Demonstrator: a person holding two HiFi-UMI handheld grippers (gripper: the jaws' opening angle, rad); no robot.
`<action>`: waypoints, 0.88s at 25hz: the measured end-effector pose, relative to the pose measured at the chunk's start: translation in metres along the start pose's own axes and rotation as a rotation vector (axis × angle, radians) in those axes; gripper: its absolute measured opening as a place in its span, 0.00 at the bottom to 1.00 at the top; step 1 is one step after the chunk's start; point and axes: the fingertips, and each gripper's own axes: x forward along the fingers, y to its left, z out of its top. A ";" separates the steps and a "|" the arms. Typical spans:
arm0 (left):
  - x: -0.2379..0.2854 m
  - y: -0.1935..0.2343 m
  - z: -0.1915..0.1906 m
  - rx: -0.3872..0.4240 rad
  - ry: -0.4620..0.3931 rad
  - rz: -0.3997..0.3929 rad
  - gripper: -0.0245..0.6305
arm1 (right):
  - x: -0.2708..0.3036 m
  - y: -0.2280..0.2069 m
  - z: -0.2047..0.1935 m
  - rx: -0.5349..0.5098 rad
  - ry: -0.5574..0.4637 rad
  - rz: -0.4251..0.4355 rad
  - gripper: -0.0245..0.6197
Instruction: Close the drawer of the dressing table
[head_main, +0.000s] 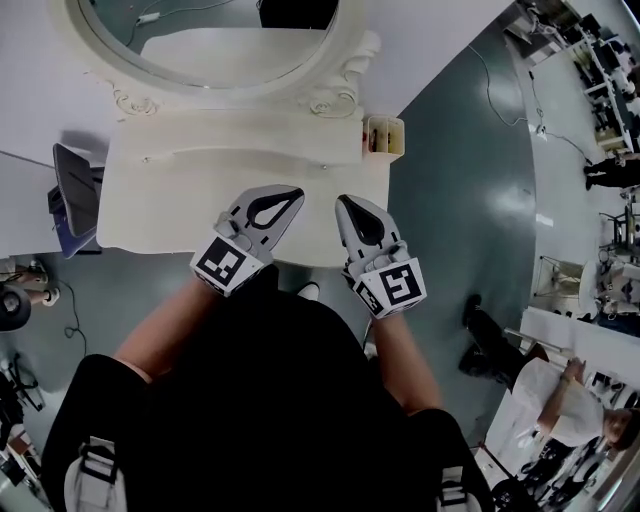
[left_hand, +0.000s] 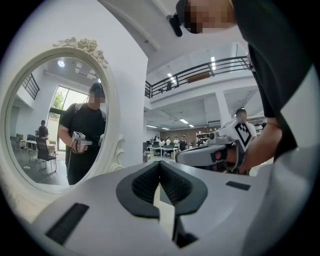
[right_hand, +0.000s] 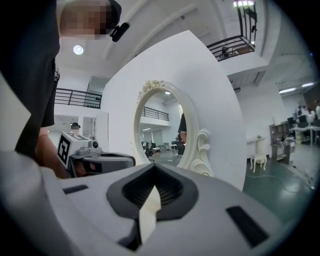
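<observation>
Grey-and-white tools: the left gripper and the right gripper are held side by side, near each other but apart, both pointing away towards the far wall.
Jaw state: each pair is pressed together at the tips, and nothing sits between them.
Height: both gripper views look level at the mirror, so the tips are judged to ride above the tabletop.
Dressing table: the white dressing table has its near edge directly under both tips.
Drawer: no drawer box shows beyond that edge. Its front would be below the tips and is hidden from above. It looks pushed home, though this is unconfirmed.
Long axis: runs left to right along the near edge.
Nearer hand: neither is clearly nearer.
Far side: the oval mirror stands behind, with a small holder at the right corner.
</observation>
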 end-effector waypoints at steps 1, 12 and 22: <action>0.000 -0.002 0.003 0.005 -0.002 -0.001 0.03 | -0.002 0.001 0.002 -0.004 -0.003 0.002 0.04; 0.002 -0.015 0.016 0.021 -0.018 -0.018 0.03 | -0.014 0.006 0.015 -0.025 -0.025 0.011 0.04; 0.005 -0.016 0.020 0.023 -0.026 -0.031 0.03 | -0.016 0.005 0.017 -0.028 -0.020 0.006 0.04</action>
